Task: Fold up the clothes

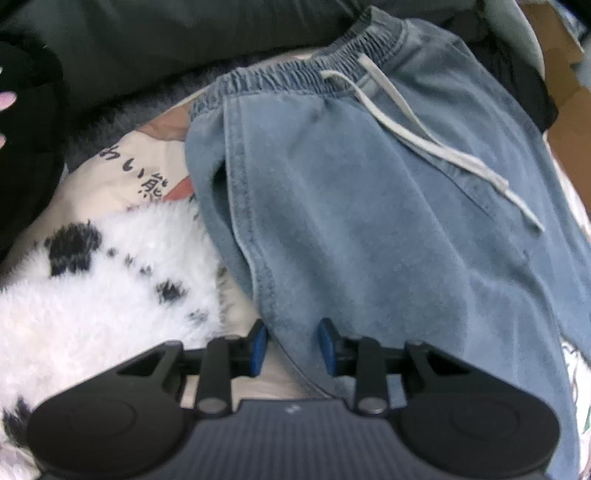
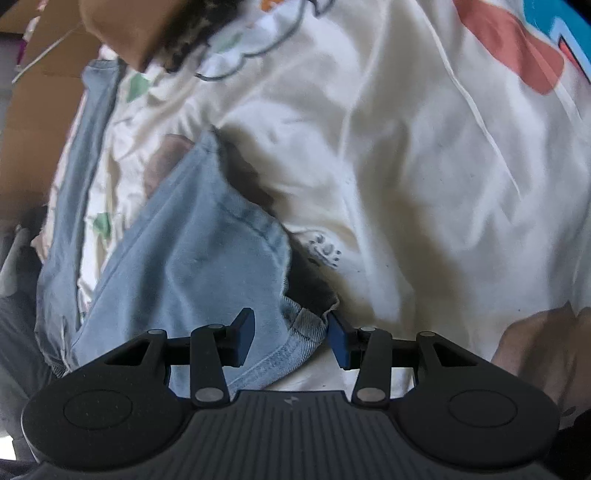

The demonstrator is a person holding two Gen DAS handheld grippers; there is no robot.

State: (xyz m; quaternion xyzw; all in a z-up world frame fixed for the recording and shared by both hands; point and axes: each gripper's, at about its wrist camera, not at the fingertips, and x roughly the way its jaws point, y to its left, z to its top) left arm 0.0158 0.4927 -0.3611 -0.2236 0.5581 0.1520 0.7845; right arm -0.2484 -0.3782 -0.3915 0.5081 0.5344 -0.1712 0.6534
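Light blue jeans (image 1: 351, 206) lie on the bedding, with the elastic waistband (image 1: 295, 74) at the far end and a grey drawstring (image 1: 424, 136) trailing across them. My left gripper (image 1: 293, 347) points down at the jeans' side seam. Its blue pads (image 1: 260, 347) stand apart with the denim edge lying loose between them. In the right wrist view a jeans leg (image 2: 192, 251) runs toward my right gripper (image 2: 291, 339). The bunched hem (image 2: 306, 325) sits between its wide-apart jaws, against the right-hand pad (image 2: 338, 339), and is not pinched.
A fluffy white cloth with black spots (image 1: 92, 302) lies left of the jeans. Cream printed bedding (image 2: 406, 166) spreads under everything. A dark grey garment (image 1: 166, 37) lies beyond the waistband. Cardboard (image 1: 561, 74) stands at the far right, and a brown fuzzy thing (image 2: 129, 29) lies past the leg.
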